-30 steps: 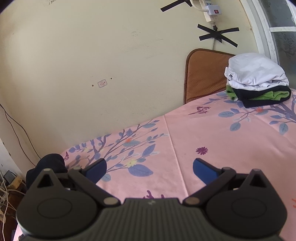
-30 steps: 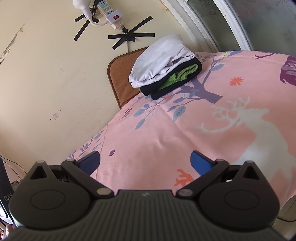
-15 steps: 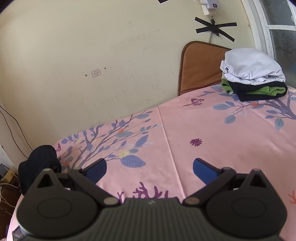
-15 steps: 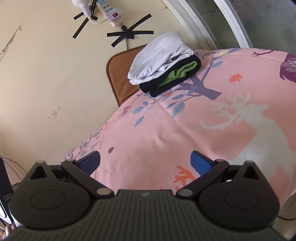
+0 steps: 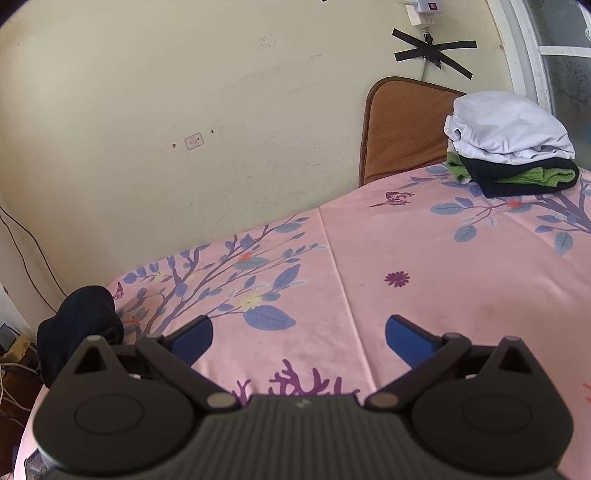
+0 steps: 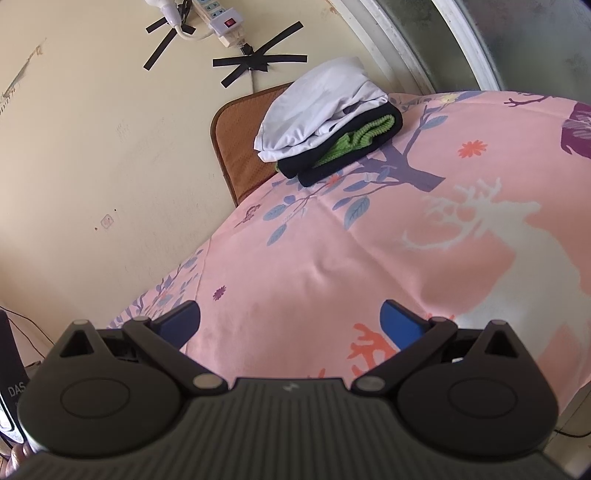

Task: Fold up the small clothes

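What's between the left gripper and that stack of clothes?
Only bare pink sheet, as the left wrist view shows, between the left gripper and the stack.

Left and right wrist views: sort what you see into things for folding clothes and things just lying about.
For the job:
- stack of folded clothes
- dark garment at the table's left edge
- left gripper, open
- right gripper, open

Just there:
- brown mat
- power strip
- black tape

A stack of clothes (image 5: 509,147) is placed on the sheet (image 5: 424,258) at 2 o'clock, before a mat (image 5: 402,129). A bundle (image 5: 79,325) is seen at 9 o'clock, at the sheet's edge.
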A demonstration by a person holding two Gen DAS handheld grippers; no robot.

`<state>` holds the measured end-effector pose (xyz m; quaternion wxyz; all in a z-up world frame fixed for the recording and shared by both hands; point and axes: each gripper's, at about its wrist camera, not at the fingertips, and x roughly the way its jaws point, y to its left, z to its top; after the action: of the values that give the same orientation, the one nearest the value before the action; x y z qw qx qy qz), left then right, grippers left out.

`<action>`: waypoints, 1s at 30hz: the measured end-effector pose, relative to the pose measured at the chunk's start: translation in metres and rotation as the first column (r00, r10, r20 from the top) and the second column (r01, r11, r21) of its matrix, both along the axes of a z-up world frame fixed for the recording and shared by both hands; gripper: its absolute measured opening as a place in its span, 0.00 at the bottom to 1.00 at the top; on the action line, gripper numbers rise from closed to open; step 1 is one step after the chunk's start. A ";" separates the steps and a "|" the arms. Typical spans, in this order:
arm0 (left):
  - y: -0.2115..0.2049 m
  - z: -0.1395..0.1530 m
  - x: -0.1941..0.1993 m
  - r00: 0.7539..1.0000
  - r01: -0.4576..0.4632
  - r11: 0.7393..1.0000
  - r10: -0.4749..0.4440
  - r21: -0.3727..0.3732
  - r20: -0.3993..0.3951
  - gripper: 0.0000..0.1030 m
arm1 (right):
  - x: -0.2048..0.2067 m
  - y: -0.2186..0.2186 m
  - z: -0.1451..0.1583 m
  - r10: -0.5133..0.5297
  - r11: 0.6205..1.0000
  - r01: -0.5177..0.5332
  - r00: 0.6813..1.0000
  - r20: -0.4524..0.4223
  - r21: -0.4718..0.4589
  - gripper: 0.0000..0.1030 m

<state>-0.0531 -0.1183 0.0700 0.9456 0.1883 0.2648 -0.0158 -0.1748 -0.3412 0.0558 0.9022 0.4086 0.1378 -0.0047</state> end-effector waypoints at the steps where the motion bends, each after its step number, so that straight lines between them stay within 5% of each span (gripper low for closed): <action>1: 0.000 0.000 0.000 1.000 0.002 1.000 -0.002 0.001 -0.001 1.00 | 0.000 0.000 0.000 0.000 1.000 0.000 1.000 0.000 -0.001 1.00; 30: -0.010 -0.004 0.000 0.999 0.046 0.998 -0.046 0.036 -0.013 1.00 | -0.002 0.002 -0.003 -0.019 1.000 0.019 1.000 -0.009 0.017 1.00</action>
<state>-0.0531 -0.1282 0.0664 0.9398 0.2116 0.2663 -0.0338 -0.1769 -0.3395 0.0529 0.8980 0.4175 0.1379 -0.0137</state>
